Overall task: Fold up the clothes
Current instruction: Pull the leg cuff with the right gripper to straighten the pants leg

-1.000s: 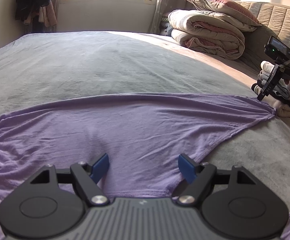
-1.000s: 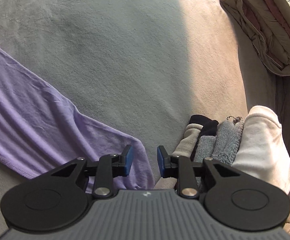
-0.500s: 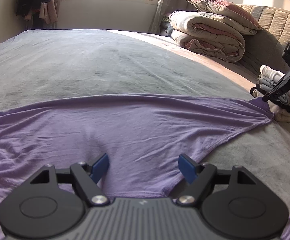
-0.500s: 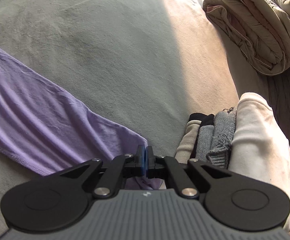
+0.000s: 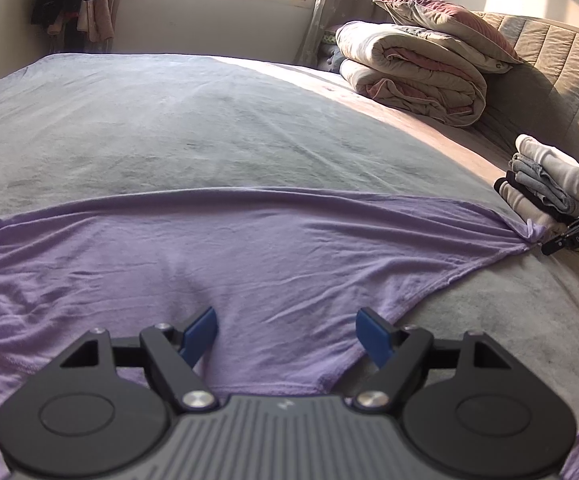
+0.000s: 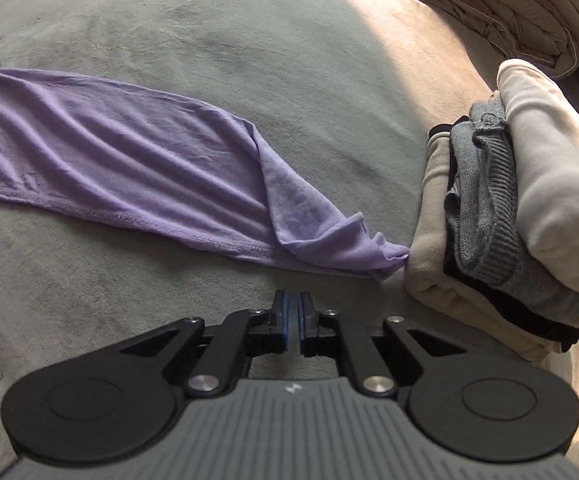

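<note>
- Left tongs [image 5: 285,330]: spread wide, blue pads either side of the purple shirt's near hem, gripping nothing.
- Right tongs [image 6: 292,322]: pads pressed nearly together with only a sliver of gap, and nothing sits between them. The shirt's corner lies just ahead of the tips, not in them.
- Purple shirt [image 5: 249,248]: spread flat across the grey bedspread [image 5: 209,128], stretched sideways. Its right corner [image 6: 385,256] bunches into a point that touches the base of the stack of folded clothes [image 6: 529,216].
- Rolled duvet [image 5: 409,76] and pillow [image 5: 441,16] sit well apart, up by the headboard [image 5: 561,64]. Not in the way.
- Judgement: the step in hand is getting both grips set before the first fold. Neither side has cloth yet.
- Doing it well, right side: open the jaws first, then come in low over the bunched corner and take both layers deep in the pads. A tip-only pinch probably slips on thin jersey.
- Keep the right approach angled away from the stack. The corner touches its bottom layer, so a sloppy bite could grab that too or topple it.
- Left side: close on the hem edge, not on the flat middle, so the fold line stays straight.
- Lift both together at an even height and keep light tension across the cloth. Wrinkles already run toward the right corner, so smooth them rather than pulling harder.
</note>
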`<state>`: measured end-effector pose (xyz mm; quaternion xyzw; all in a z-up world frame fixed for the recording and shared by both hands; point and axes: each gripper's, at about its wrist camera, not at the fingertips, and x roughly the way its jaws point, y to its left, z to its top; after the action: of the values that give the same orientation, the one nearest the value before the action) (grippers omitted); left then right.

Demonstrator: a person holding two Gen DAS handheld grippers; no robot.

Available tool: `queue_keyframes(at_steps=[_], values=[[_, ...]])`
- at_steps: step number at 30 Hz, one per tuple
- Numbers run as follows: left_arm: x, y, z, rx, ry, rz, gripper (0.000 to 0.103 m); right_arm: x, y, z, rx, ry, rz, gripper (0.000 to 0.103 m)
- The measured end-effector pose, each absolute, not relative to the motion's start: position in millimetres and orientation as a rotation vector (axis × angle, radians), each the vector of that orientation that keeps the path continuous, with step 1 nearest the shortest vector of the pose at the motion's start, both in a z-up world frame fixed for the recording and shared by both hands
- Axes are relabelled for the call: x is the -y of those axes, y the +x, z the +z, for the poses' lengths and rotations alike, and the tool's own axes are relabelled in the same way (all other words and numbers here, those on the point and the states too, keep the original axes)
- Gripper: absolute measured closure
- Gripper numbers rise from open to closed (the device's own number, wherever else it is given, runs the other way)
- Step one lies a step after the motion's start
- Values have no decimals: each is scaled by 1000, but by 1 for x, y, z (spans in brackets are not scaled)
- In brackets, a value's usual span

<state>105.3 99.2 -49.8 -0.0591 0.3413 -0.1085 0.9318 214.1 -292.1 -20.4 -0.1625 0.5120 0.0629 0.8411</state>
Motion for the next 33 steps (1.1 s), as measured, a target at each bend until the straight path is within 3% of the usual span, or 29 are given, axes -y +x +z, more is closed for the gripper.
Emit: queue_keyframes(at_steps=[7, 10, 14, 16, 25, 33], values=[[-97, 104, -49, -699, -119, -228, 25, 309, 241, -7, -1005, -72, -6, 88], [-96, 104, -49, -700, -121, -229, 25, 311, 253, -16, -1024, -23, -70, 83], [-97, 105, -49, -701, -125, -230, 25, 314, 259, -29, -1013, 7, -145, 83], [-98, 105, -49, -702, -128, -231, 25, 315, 260, -28, -983, 23, -175, 101], [-97, 105, -50, -701, -121, -233, 25, 324, 297, -3, -822, 17, -347, 103], [-98, 105, -50, -701, -122, -235, 25, 317, 336, -21, -798, -89, -448, 103]])
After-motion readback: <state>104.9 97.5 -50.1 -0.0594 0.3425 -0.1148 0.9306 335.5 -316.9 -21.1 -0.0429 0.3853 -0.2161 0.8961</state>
